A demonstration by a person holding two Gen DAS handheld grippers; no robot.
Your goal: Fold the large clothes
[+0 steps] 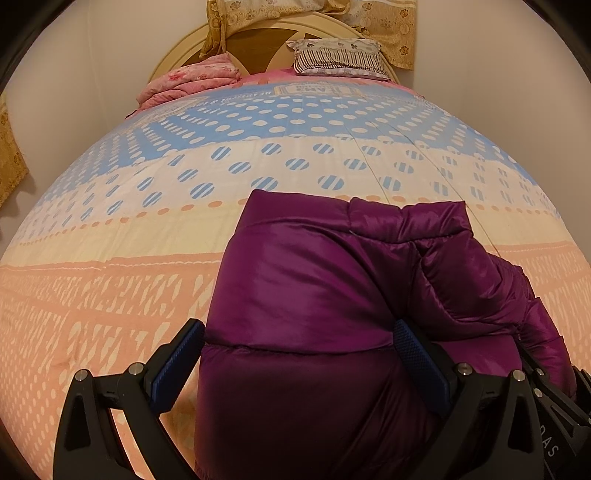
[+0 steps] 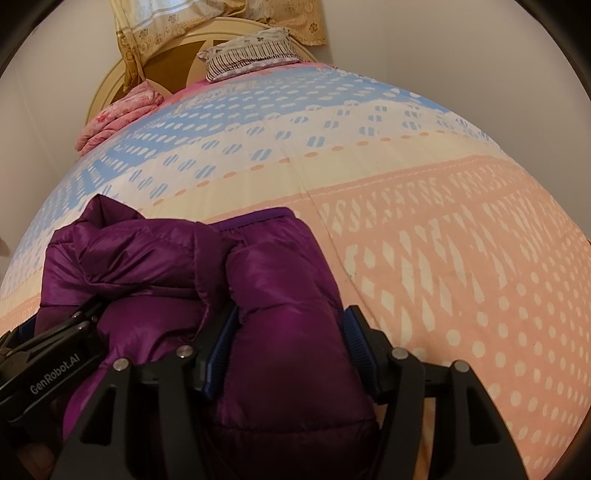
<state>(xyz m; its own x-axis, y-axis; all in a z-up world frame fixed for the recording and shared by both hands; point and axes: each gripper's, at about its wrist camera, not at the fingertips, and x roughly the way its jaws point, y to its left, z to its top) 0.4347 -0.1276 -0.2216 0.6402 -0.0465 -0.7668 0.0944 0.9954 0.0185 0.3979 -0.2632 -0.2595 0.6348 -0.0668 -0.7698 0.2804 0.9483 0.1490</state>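
Note:
A shiny purple puffer jacket [image 1: 325,288] lies bunched and folded on the patterned bedspread [image 1: 110,258], near its front edge. My left gripper [image 1: 299,332] stands wide open over the jacket's broad panel. Its right pad [image 1: 421,358] rests on the fabric, while its left pad [image 1: 177,362] sits just off the jacket's edge. My right gripper [image 2: 291,325] straddles a thick fold of the jacket [image 2: 288,295]. Both blue pads [image 2: 221,350] lie against the fold's sides as the jaws ease apart. The left gripper's body [image 2: 48,376] shows at the left of the right wrist view.
A striped pillow [image 1: 338,57] and a folded pink blanket [image 1: 188,83] lie at the head of the bed by the round headboard [image 1: 258,40]. Gold patterned cloth [image 1: 388,22] hangs above. Walls close in on both sides. Bedspread stretches beyond the jacket.

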